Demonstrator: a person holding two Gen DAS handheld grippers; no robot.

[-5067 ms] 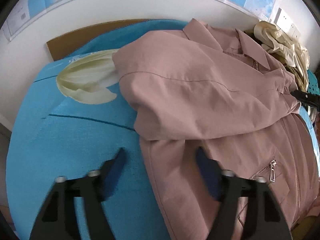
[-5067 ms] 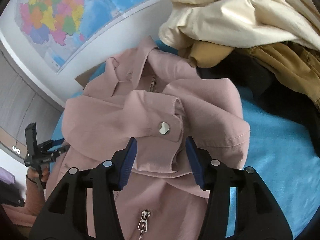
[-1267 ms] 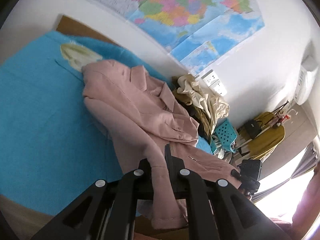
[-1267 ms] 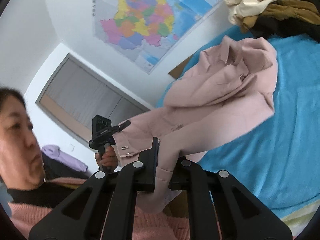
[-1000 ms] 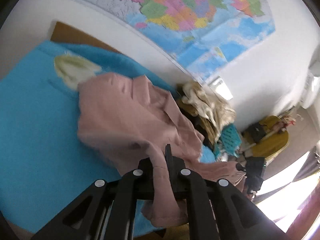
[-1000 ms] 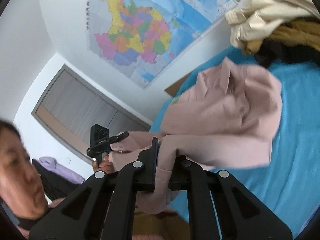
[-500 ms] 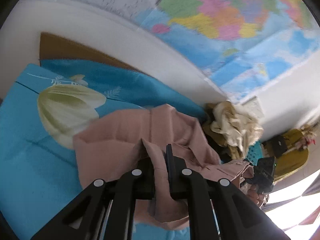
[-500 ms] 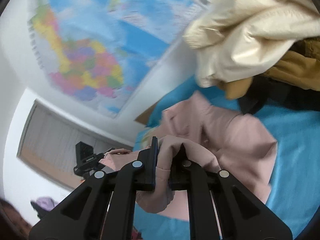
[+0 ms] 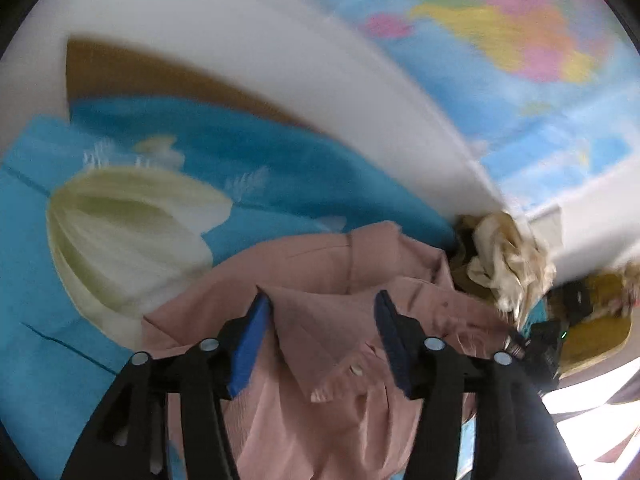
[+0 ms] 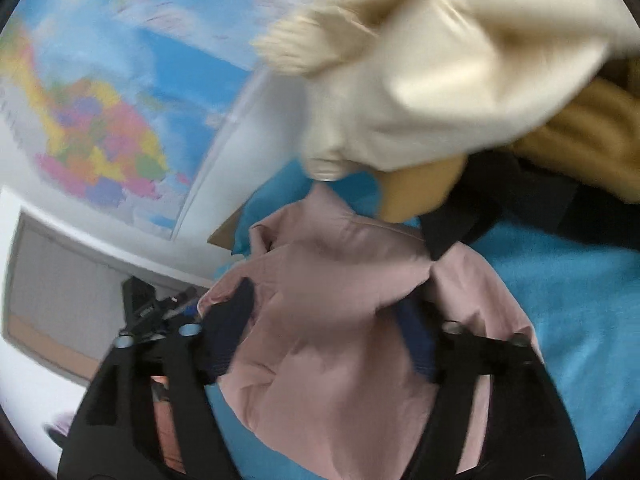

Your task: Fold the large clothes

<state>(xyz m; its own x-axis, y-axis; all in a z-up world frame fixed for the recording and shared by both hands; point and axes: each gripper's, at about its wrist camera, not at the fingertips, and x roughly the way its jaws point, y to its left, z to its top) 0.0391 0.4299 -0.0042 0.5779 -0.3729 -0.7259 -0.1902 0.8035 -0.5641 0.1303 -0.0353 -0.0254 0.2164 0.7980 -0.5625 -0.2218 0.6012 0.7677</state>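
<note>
Lying bunched on the blue bed (image 9: 280, 168): pink jacket (image 9: 332, 344), soft, floppy, likely light. Just opening wide, both: left tool (image 9: 318, 340) and right tool (image 10: 332, 336), cloth loose between jaws, nothing pinched. Probably best grabbing at hem corners.

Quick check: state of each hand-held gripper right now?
Left hand-held gripper: open, just released the pink jacket.
Right hand-held gripper: open, jacket just released.
</note>
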